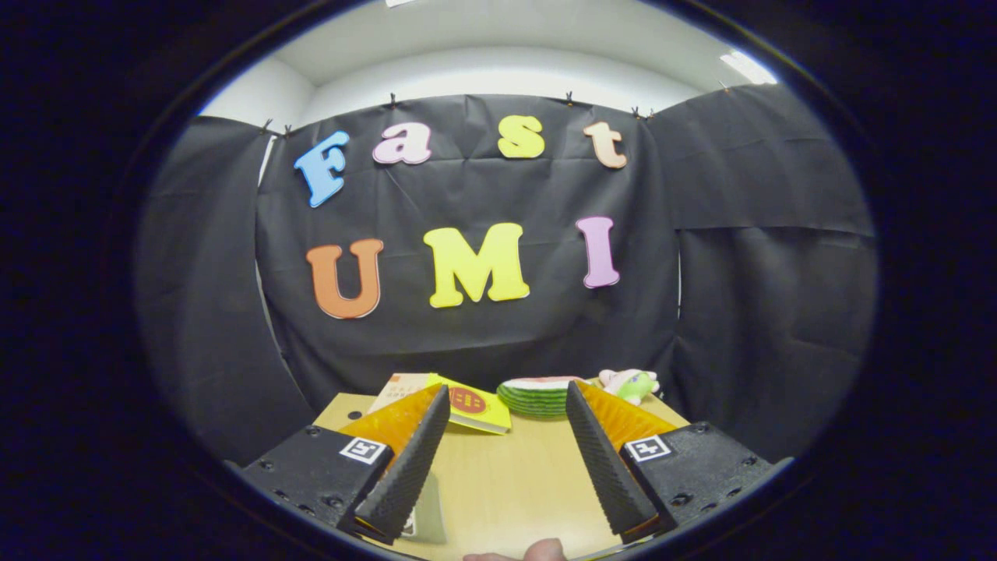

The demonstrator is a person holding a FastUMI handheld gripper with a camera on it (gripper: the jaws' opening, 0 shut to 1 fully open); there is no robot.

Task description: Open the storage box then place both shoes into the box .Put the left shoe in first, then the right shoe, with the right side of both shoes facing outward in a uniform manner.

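My gripper [508,397] is held above a light wooden table [506,475], its two fingers spread wide apart with nothing between them. The bare tabletop lies in the gap between the fingers. A small part of a person's hand [537,552] shows at the near edge of the table, below the fingers.
Beyond the fingertips, at the table's far edge, lie a yellow booklet [475,407], a stack of green-rimmed watermelon-patterned plates [537,395] and a small pink and green plush toy [632,383]. A pale flat object [427,510] lies by the left finger. Black cloth walls close the booth.
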